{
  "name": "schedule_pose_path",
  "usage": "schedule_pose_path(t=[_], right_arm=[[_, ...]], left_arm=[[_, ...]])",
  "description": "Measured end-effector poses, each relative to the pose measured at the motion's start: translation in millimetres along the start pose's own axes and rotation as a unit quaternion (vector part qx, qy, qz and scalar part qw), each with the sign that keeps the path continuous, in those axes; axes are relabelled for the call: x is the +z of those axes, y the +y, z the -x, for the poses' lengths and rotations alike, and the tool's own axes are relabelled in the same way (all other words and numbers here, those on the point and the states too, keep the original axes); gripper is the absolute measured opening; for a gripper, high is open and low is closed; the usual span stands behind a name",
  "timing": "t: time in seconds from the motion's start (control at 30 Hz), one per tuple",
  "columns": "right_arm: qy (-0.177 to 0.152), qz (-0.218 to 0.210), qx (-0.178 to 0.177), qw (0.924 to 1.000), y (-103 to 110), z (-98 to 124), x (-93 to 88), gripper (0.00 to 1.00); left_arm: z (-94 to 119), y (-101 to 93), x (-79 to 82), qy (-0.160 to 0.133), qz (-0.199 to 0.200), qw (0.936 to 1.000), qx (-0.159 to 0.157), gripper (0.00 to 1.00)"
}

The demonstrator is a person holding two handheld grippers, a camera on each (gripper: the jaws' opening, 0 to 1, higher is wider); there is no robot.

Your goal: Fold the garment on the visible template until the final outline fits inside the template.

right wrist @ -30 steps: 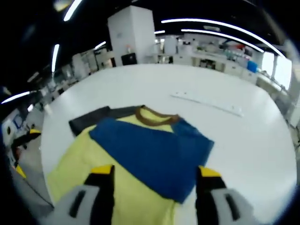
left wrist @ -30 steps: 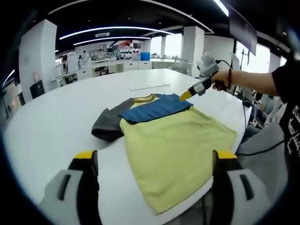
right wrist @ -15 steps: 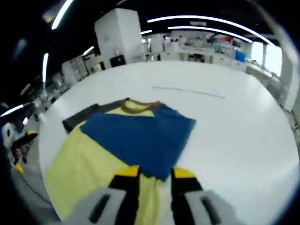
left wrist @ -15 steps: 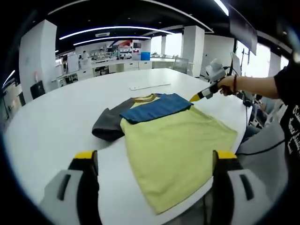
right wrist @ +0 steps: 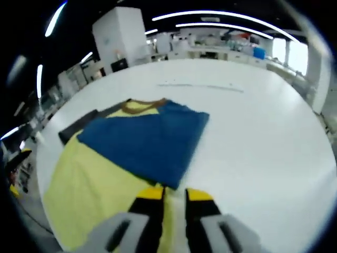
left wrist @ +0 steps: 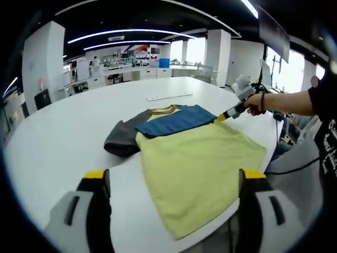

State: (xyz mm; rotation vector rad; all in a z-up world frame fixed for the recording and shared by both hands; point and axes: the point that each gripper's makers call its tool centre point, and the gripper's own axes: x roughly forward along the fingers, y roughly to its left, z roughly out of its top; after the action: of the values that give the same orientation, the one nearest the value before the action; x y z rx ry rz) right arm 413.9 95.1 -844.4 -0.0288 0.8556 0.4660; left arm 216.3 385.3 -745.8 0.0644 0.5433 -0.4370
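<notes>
My left gripper (left wrist: 171, 197) hangs at the bottom of the left gripper view, fingers wide apart and empty. The garment (left wrist: 195, 153) lies mid-frame on the white desk (left wrist: 58, 142), yellow body toward me, blue sleeve (left wrist: 176, 120) folded across its top, grey sleeve (left wrist: 122, 139) jutting left. My right gripper (right wrist: 172, 197) has its fingers nearly together at the blue sleeve's lower edge; whether they pinch cloth, I cannot tell. A pale strip (left wrist: 168, 97) lies farther up the desk.

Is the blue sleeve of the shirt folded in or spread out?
Folded in: the blue sleeve lies flat across the yellow shirt body.
</notes>
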Motion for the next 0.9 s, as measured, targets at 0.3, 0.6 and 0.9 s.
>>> schedule_pose_path(t=[0.3,0.6,0.9], right_arm=[[-0.010,0.002,-0.009,0.9999,1,1,1.4,0.01],[-0.017,0.001,-0.034,0.9993,-13,4,-0.9,0.00],[-0.018,0.001,-0.036,0.9992,-18,8,-3.1,0.00]], left_arm=[[-1,-5.7,0.5,0.004,-0.001,1.0000,0.001,0.99],[-2,-9.2,3.0,0.006,-0.004,1.0000,0.004,0.99],[-2,-3.8,3.2,0.006,-0.003,0.9999,0.013,0.99]])
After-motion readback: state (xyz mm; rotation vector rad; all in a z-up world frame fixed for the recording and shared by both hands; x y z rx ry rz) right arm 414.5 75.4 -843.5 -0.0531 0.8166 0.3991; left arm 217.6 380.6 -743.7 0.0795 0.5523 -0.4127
